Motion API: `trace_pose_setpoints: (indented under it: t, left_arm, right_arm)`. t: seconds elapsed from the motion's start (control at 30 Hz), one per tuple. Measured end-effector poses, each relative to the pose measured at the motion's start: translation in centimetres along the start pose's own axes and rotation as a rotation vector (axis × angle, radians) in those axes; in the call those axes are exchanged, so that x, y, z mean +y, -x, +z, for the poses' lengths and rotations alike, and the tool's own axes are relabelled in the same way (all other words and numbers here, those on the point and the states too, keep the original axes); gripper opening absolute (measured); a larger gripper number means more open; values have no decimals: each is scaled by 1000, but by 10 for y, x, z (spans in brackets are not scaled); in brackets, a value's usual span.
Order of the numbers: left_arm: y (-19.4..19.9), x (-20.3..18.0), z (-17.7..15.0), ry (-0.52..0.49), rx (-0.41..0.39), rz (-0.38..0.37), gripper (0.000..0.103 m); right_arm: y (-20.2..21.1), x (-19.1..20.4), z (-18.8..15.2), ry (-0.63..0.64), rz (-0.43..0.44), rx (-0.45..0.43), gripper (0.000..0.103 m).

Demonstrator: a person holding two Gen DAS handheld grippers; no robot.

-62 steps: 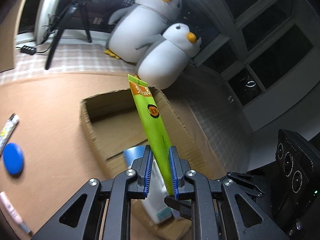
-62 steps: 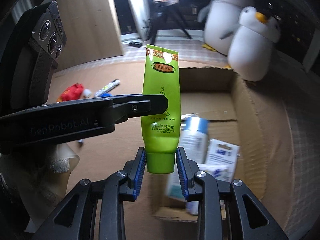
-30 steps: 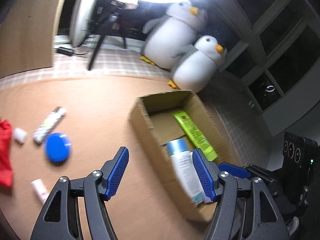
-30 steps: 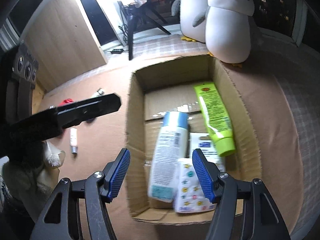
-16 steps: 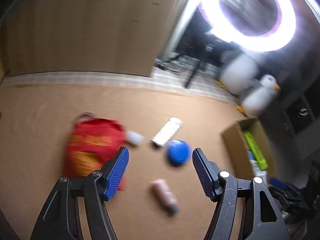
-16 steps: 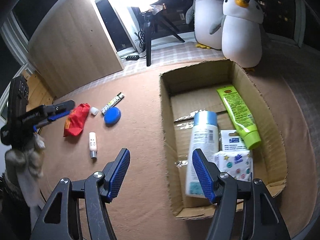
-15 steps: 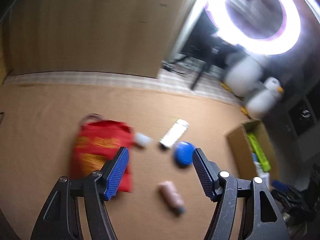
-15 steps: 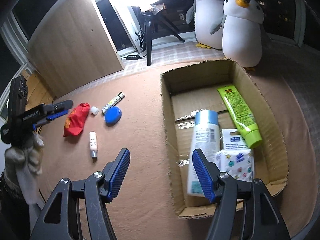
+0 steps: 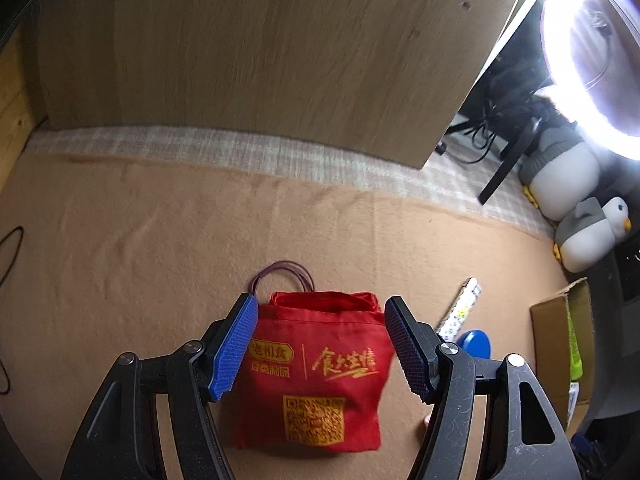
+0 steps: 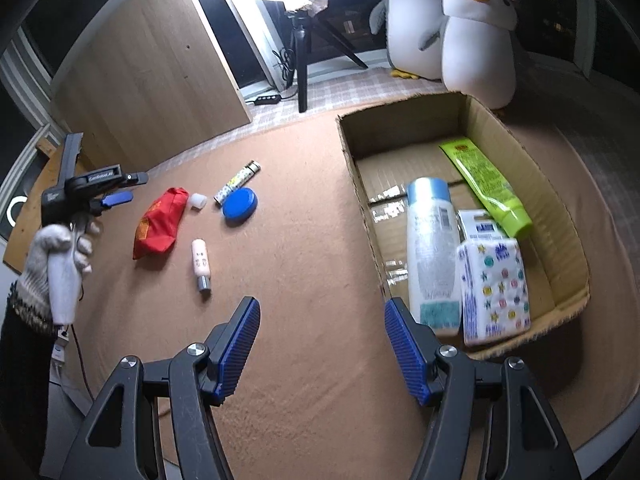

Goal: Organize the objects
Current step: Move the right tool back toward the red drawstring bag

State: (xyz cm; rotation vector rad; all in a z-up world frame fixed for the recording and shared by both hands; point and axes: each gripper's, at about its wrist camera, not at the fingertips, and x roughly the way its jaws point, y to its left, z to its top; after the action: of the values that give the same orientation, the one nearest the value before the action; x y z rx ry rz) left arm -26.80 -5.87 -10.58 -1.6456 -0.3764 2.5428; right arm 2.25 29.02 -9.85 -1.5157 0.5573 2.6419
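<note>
A red cloth bag point(image 9: 316, 372) with yellow print lies flat on the tan blanket, and my open left gripper point(image 9: 320, 346) hovers right over it, jaws on either side. The bag also shows in the right wrist view point(image 10: 160, 222), with the left gripper point(image 10: 116, 198) just left of it. My right gripper point(image 10: 320, 344) is open and empty above bare blanket, left of the cardboard box point(image 10: 560, 200). In the box lie a green tube point(image 10: 486, 184), a white and blue bottle point(image 10: 430, 248) and a tissue pack point(image 10: 494, 284).
On the blanket near the bag are a white cap point(image 10: 198, 201), a blue round lid point(image 10: 239, 204), a patterned stick point(image 10: 238, 181) and a small pink bottle point(image 10: 200, 264). Two penguin plush toys point(image 10: 476, 40), a ring light tripod point(image 10: 302, 56) and a wooden panel point(image 10: 152, 72) stand behind.
The green tube was let go and now lies in the box. My left gripper has swung left and come down close over the red bag. My right gripper has pulled back from the box.
</note>
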Motion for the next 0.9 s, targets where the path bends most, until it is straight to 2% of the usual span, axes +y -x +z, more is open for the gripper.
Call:
trace_pose_setpoints:
  t: [0.2, 0.5, 0.7, 0.9]
  left_arm:
    - [-25, 1, -4, -5, 44, 9, 69]
    - [-24, -3, -30, -53, 24, 3, 65]
    - [-15, -3, -59, -48, 9, -14, 65]
    - [1, -1, -104, -26, 1, -48, 65]
  right_arm:
    - [0, -10, -8, -45, -22, 22, 61]
    - [-4, -6, -3, -36, -20, 30, 61]
    - [-15, 8, 1, 0, 9, 51, 61]
    - [-22, 22, 3, 32, 38, 61, 61]
